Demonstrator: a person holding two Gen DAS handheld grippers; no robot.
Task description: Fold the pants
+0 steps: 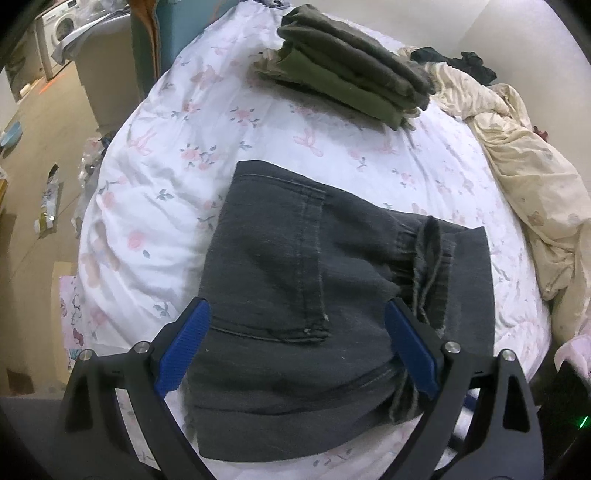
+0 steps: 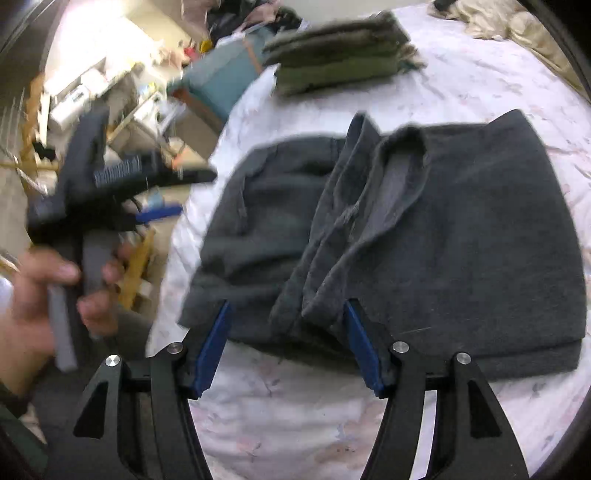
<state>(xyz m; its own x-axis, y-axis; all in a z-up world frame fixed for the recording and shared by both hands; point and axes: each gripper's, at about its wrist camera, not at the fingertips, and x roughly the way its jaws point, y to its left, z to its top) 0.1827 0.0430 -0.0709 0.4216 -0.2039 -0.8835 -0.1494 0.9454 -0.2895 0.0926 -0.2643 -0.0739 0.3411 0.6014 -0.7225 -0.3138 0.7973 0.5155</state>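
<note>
We find the dark grey denim pants (image 1: 325,306) lying folded into a compact rectangle on the white bedsheet with pink flower print (image 1: 155,192), occupying the centre and lower centre of the left wrist view. A back pocket with stitched seams faces up, and two frayed leg hems lie across the right part of the bundle.

The left tool (image 1: 297,347) sits at the bottom of that view with its blue-padded fingers spread wide. The pants show between the fingers, but neither pad presses on the cloth; the tool holds nothing.

In the right wrist view the same pants (image 2: 424,236) fill the centre and right of the frame, layered edges visible along the lower right. The right tool (image 2: 286,345) is at the bottom centre, its fingers likewise spread apart, tips at the near edge of the bundle. We cannot tell whether the tips touch the fabric. This view is blurred.

At the left of the right wrist view, the person's left hand (image 2: 33,302) grips the handle of the left tool (image 2: 159,199), beside the bed.

A stack of folded olive-green garments (image 1: 351,70) rests on the sheet in the upper centre, well apart from the pants. A crumpled cream blanket (image 1: 532,177) lies along the right edge. A white washing machine (image 1: 59,29) stands at the upper left.
</note>
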